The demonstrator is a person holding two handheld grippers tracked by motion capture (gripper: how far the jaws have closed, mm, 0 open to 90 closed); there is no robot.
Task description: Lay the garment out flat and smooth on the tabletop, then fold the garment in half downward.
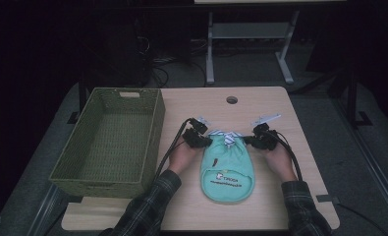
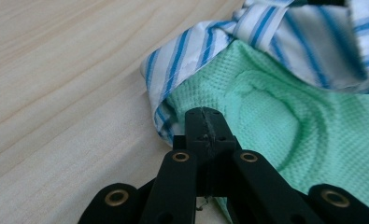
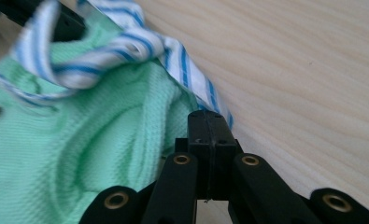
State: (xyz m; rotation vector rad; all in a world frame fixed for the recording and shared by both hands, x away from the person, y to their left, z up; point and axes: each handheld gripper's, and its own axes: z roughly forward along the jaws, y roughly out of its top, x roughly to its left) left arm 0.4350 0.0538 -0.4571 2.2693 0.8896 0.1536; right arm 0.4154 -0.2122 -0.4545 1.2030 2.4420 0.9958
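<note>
The mint-green garment [image 1: 227, 169] lies flat on the tabletop [image 1: 267, 105], beside the woven basket [image 1: 114, 140]. The left claw [image 2: 204, 122] and right claw [image 3: 209, 125] are each pressed together, pinching 1 shoulder edge by the striped collar [image 2: 285, 28]. Expect light, limp fabric; grip both shoulders.

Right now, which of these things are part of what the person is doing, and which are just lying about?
In use:
green garment
left gripper, at its edge
right gripper, at its edge

Lying about:
green basket
table, merely underneath
</note>
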